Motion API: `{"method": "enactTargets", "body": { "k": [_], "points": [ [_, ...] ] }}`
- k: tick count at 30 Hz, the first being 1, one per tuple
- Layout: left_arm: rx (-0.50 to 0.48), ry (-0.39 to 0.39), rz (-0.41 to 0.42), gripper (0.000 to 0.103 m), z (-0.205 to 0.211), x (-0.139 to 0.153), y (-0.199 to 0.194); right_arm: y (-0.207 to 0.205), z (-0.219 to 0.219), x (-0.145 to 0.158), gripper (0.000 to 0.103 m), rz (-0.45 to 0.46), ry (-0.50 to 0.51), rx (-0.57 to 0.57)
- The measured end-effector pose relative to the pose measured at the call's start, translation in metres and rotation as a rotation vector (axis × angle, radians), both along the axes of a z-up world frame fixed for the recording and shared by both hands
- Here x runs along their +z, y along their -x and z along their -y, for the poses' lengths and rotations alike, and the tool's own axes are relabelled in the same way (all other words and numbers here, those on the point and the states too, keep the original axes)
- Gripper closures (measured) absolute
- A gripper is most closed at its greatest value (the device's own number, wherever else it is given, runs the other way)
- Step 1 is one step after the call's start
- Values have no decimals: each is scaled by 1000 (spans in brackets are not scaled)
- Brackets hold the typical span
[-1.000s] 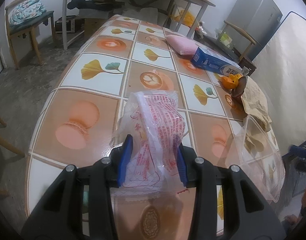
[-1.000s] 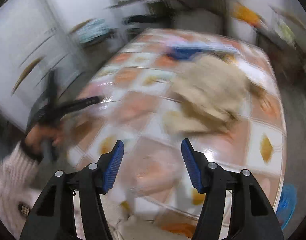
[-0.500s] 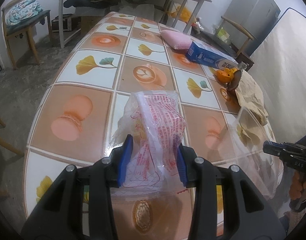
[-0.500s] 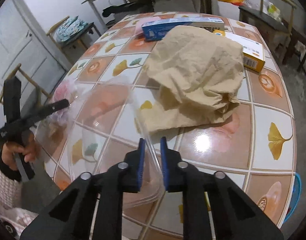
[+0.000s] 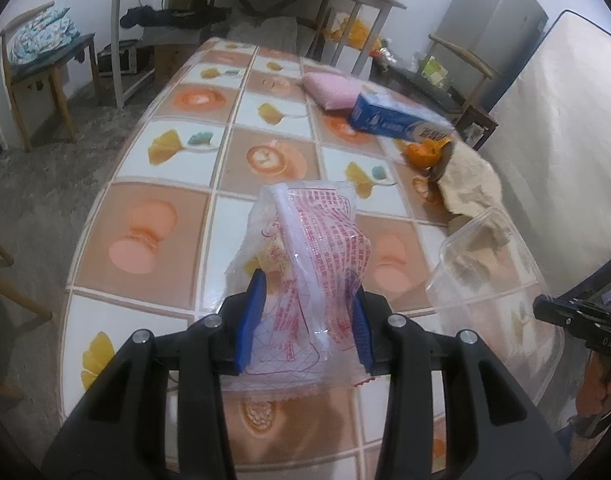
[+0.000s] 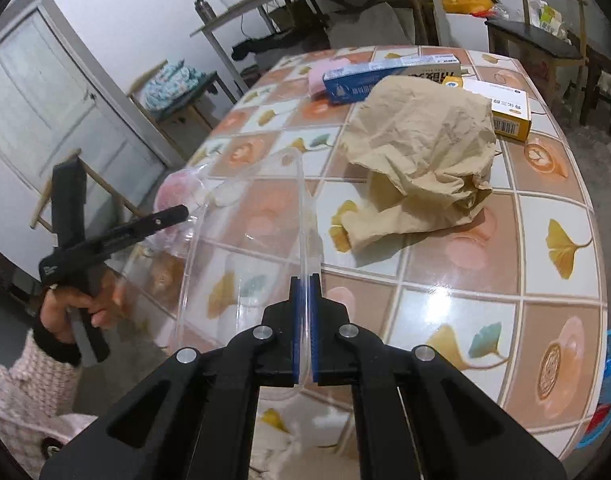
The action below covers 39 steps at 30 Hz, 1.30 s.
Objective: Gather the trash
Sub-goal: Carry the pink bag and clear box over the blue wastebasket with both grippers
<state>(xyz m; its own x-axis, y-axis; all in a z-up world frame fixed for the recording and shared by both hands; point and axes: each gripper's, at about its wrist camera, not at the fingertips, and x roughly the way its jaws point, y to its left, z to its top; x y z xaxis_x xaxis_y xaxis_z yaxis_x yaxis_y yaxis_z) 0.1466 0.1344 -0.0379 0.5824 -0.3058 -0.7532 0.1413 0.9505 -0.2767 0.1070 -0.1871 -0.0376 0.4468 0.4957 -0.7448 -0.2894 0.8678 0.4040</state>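
Observation:
My left gripper [image 5: 305, 312] is shut on a crumpled clear plastic bag with red print [image 5: 309, 248], held above the tiled table [image 5: 161, 196]. My right gripper [image 6: 304, 312] is shut on the rim of a clear plastic container [image 6: 245, 240], held over the table's near edge; the container also shows in the left wrist view [image 5: 501, 280]. A crumpled brown paper bag [image 6: 421, 160] lies on the table beyond the container. Orange peel [image 5: 425, 152] lies beside it.
A blue box [image 6: 389, 76], a yellow box [image 6: 501, 112] and a pink packet [image 5: 329, 88] lie at the table's far side. Chairs, a metal table and a grey cabinet [image 5: 489, 28] stand around. A blue bin rim [image 6: 609, 384] shows low at the right.
My right gripper swung toward the table, closed on the clear container's rim and now holds it raised. My left gripper kept hold of the printed bag and shifted slightly.

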Motion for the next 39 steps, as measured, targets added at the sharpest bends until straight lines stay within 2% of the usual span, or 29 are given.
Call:
{"method": "enactTargets", "body": {
  "k": [9, 17, 22, 27, 30, 33, 37, 39],
  "points": [
    [-112, 19, 65, 66, 41, 36, 8, 30, 45, 22, 99, 80, -122, -134],
    [-321, 42, 84, 66, 127, 56, 3, 71, 120, 30, 99, 147, -188, -343],
    [-512, 55, 72, 66, 212, 64, 0, 121, 193, 31, 99, 198, -204, -559],
    [-717, 60, 39, 66, 315, 61, 2, 175, 270, 18, 99, 188, -165, -815],
    [-833, 50, -1, 66, 378, 51, 6, 203, 310, 3, 99, 144, -79, -974],
    [-930, 34, -83, 66, 444, 32, 9, 220, 345, -20, 99, 70, 0, -1104],
    [-1024, -21, -193, 66, 527, 0, 13, 230, 379, -52, 99, -36, 99, -1211],
    [-1068, -64, -265, 66, 575, -26, 14, 227, 396, -71, 99, -102, 165, -1253]
  ]
}}
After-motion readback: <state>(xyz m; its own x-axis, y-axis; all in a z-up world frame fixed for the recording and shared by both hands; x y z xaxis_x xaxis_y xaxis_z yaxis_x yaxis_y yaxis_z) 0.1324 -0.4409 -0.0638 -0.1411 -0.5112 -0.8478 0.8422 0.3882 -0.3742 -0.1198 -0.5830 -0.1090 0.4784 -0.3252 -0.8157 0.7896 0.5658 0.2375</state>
